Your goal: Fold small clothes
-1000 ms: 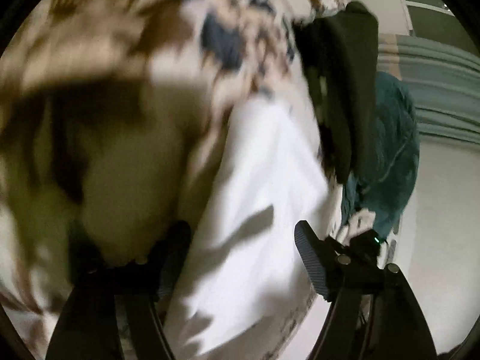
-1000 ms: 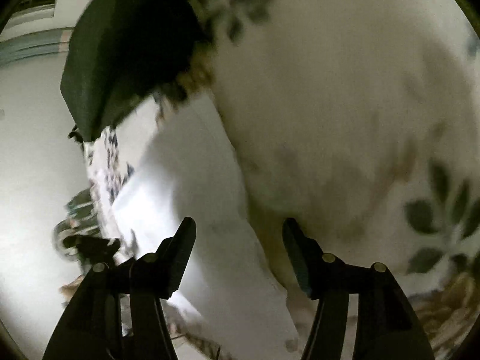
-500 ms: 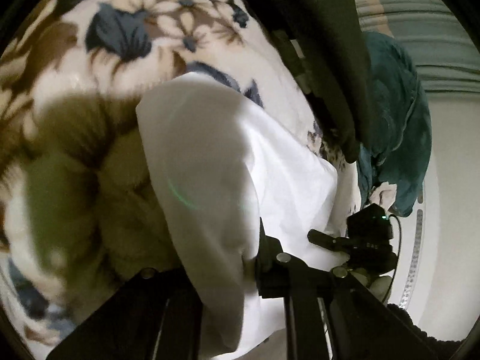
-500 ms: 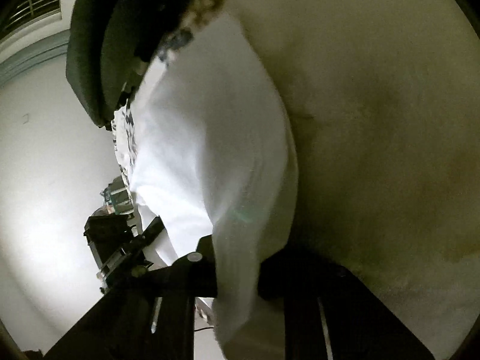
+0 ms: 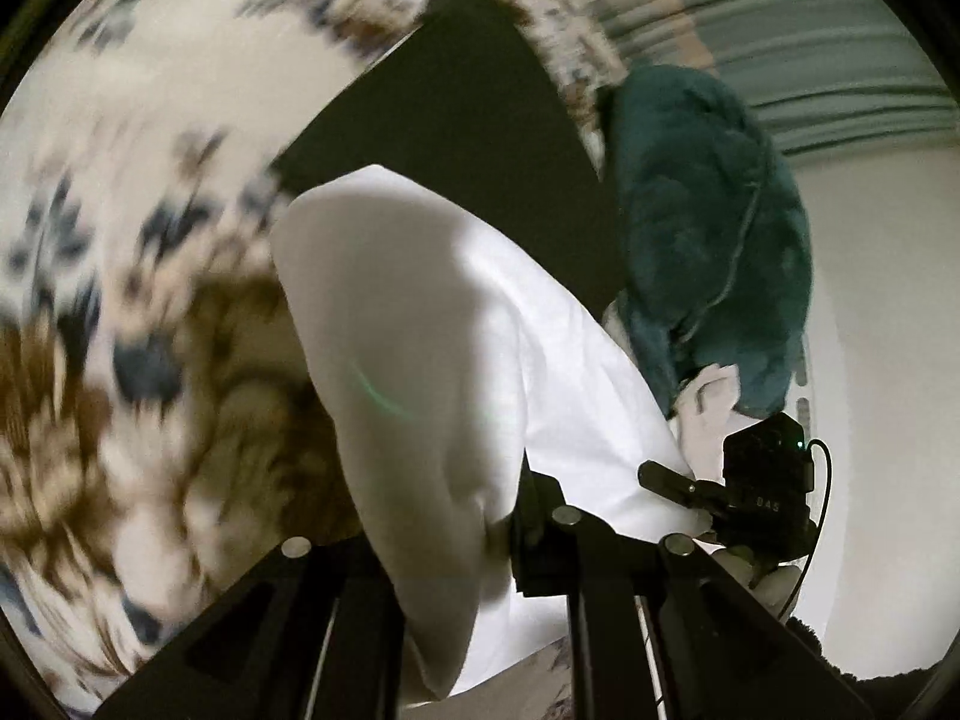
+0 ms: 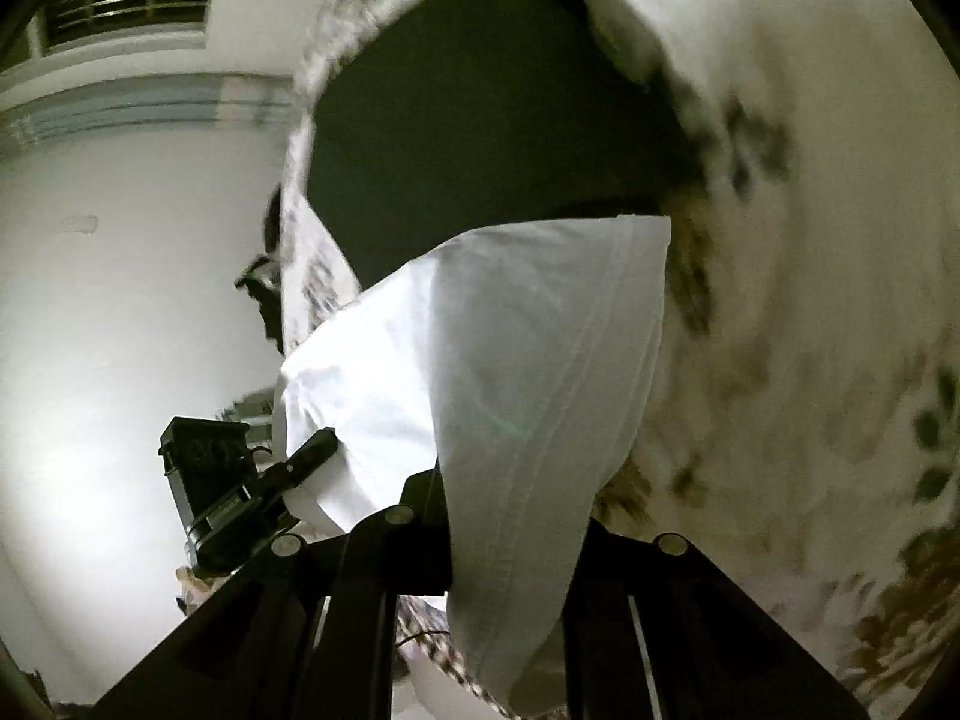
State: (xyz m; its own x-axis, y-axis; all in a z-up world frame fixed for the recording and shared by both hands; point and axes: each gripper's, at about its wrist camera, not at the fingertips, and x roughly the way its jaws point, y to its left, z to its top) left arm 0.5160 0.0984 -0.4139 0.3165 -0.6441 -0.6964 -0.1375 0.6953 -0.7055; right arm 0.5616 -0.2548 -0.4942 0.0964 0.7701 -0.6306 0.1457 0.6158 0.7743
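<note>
Both hand-held grippers pinch the white garment (image 5: 432, 324): left hand-held gripper (image 5: 444, 546) on one edge, right hand-held gripper (image 6: 510, 534) on the hemmed edge. The cloth hangs lifted over the floral blanket (image 5: 120, 240), near a dark folded garment (image 5: 468, 120). Judgement: keep both corners level and taut, carry over evenly, lower before releasing.

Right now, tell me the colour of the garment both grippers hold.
Plain white garment; clearest in the right wrist view.
</note>
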